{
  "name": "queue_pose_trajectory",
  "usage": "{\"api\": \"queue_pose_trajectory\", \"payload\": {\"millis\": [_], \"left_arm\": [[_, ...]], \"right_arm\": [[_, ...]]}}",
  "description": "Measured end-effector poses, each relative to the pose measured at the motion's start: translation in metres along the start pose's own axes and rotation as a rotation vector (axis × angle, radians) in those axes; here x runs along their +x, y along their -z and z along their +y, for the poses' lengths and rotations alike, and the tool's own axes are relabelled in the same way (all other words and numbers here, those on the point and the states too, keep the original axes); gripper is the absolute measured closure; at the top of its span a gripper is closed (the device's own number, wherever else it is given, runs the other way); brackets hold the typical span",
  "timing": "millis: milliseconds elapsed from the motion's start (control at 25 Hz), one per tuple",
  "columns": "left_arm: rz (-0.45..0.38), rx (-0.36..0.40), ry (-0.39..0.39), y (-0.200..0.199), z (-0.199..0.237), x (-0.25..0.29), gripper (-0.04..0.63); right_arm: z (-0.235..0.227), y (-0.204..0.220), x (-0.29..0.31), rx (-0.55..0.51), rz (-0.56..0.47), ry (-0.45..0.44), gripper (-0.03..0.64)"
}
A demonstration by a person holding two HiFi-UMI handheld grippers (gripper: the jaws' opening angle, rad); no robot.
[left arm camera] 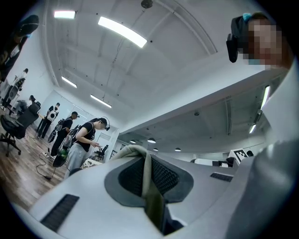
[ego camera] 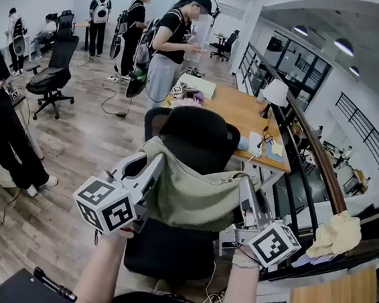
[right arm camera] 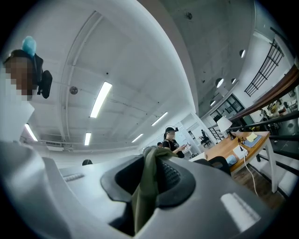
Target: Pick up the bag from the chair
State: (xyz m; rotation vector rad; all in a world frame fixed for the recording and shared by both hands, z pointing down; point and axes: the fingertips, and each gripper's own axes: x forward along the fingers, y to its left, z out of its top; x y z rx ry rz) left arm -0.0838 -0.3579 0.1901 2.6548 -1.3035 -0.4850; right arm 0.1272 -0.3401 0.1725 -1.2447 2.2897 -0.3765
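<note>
While we stand over the wooden floor [ego camera: 90,137] of an open office, a long desk [ego camera: 238,109] runs away from us on the right, with a person [ego camera: 170,44] standing at its far left corner. Just this side of the desk's near end stands the black chair [ego camera: 197,138], its backrest facing us and its seat directly below our hands.

Across the front of that backrest hangs the olive bag [ego camera: 195,192], stretched wide between our two grippers. Its top edge sags in the middle, and its lower edge comes down to the back edge of the seat. We cannot tell whether it rests there or hangs clear.

Our left gripper [ego camera: 153,164] reaches up to the bag's top left corner. In the left gripper view its jaws are nearly together, pinching a thin fold of the olive cloth [left arm camera: 148,186] between the dark ribbed pads [left arm camera: 163,177].

Our right gripper [ego camera: 247,184] has the top right corner. In the right gripper view its jaws stand a little further apart, clamped on a thicker bunch of the same cloth [right arm camera: 147,182].

A white lamp [ego camera: 274,92] stands at the desk's right edge. A crumpled yellow cloth [ego camera: 336,233] lies on the railing [ego camera: 317,154] to our right.
</note>
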Motion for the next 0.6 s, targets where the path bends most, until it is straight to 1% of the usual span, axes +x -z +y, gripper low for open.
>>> {"api": "queue_pose_trajectory", "payload": {"millis": [240, 600], "left_arm": [[0.010, 0.032, -0.016, -0.001, -0.002, 0.004, 0.569], [0.010, 0.030, -0.026, 0.002, -0.004, 0.013, 0.569]], "right_arm": [[0.004, -0.001, 0.005, -0.047, 0.003, -0.002, 0.545], [0.001, -0.004, 0.006, -0.047, -0.014, -0.001, 0.545]]}}
